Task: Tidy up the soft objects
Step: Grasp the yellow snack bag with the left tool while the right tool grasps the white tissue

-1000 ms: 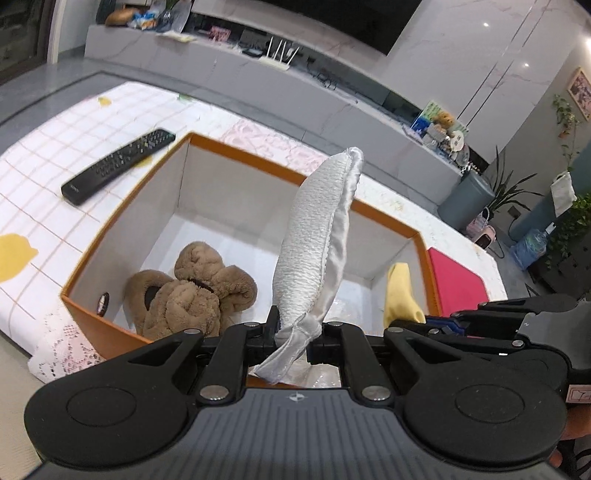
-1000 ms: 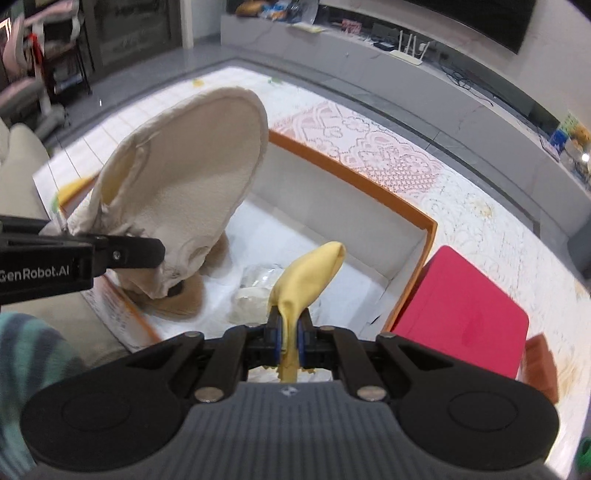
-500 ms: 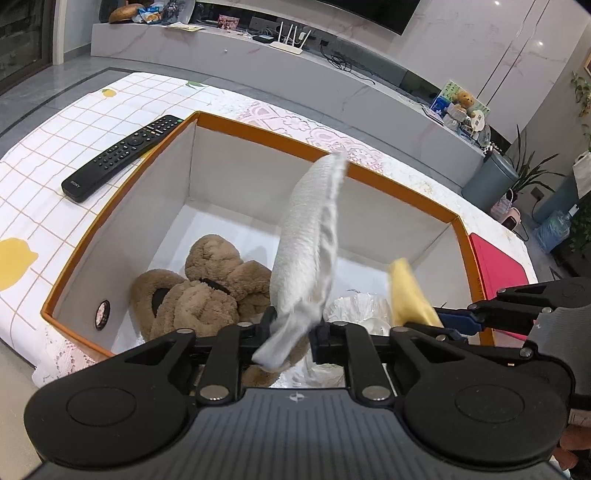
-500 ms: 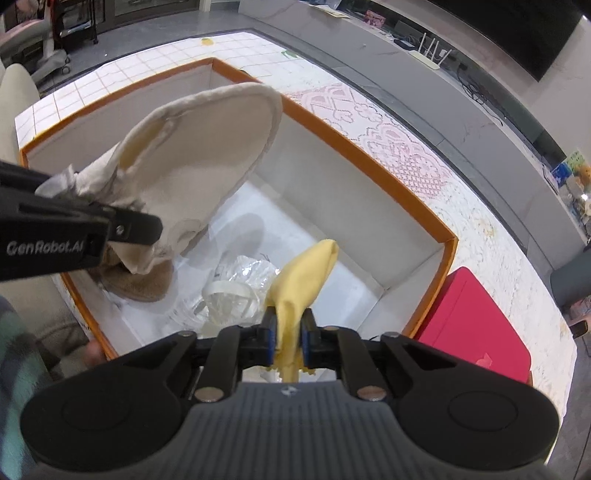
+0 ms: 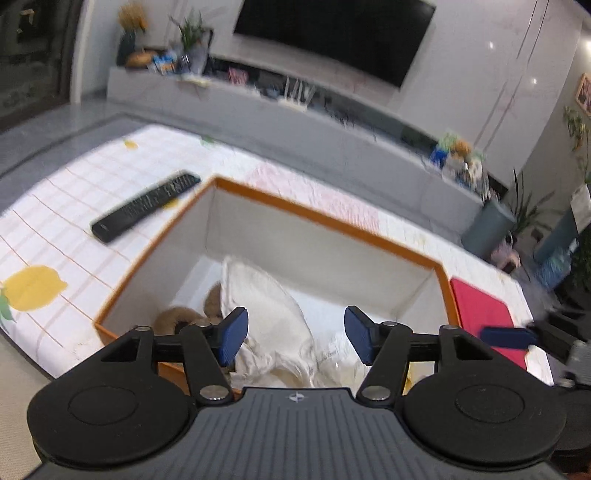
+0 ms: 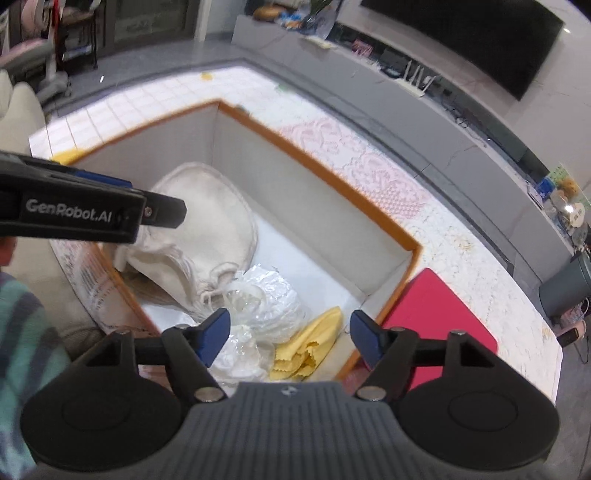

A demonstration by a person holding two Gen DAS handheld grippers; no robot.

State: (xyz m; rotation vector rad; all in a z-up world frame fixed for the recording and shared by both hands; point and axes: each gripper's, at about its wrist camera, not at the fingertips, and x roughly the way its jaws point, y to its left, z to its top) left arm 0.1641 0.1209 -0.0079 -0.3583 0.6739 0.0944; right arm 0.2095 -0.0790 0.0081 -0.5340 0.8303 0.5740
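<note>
Both grippers hang over the orange-rimmed white box point(image 6: 321, 166), jaws opening, nothing between them: left gripper point(image 5: 295, 334), right gripper point(image 6: 290, 338). Inside lie the cream drawstring fabric pouch point(image 6: 210, 229) and, near the crumpled clear plastic point(image 6: 269, 299), the yellow folded cloth point(image 6: 308, 349).

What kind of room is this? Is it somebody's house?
Most likely a living room in a home. A big dark TV hangs on the wall above a long low cabinet, a remote control lies on the covered table, and leafy houseplants stand by the wall.
</note>
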